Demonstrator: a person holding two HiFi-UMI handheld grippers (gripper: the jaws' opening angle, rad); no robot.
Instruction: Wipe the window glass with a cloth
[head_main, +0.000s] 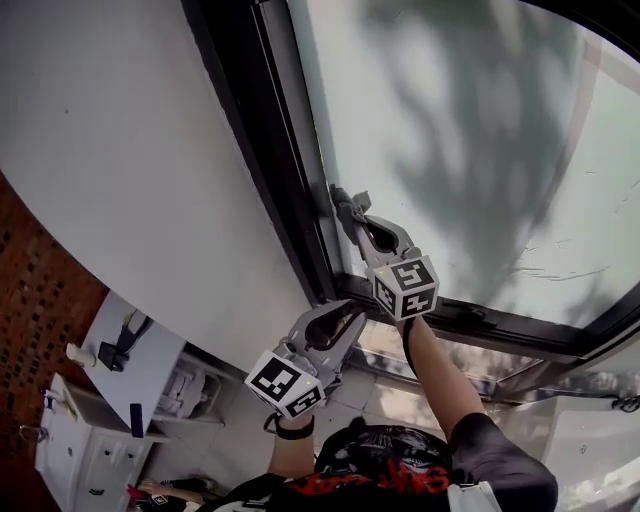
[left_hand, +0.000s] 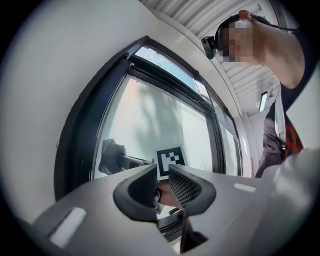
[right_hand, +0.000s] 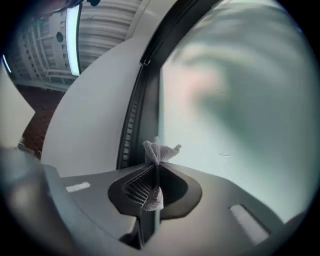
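Grey two-jaw right gripper (head_main: 341, 203) is up at the frosted window glass (head_main: 450, 130), just right of the dark metal frame upright (head_main: 262, 140). Small grey mesh cloth (right_hand: 159, 151) sits between its jaws. Grey two-jaw left gripper (head_main: 348, 318) is below it, under the bottom rail. Plain white wall (head_main: 130, 170) lies left of the frame.

Dark object (head_main: 122, 343) on white countertop (head_main: 155, 367)

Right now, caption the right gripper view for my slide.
Right gripper pinching a grey mesh cloth at the window glass beside its dark frame.
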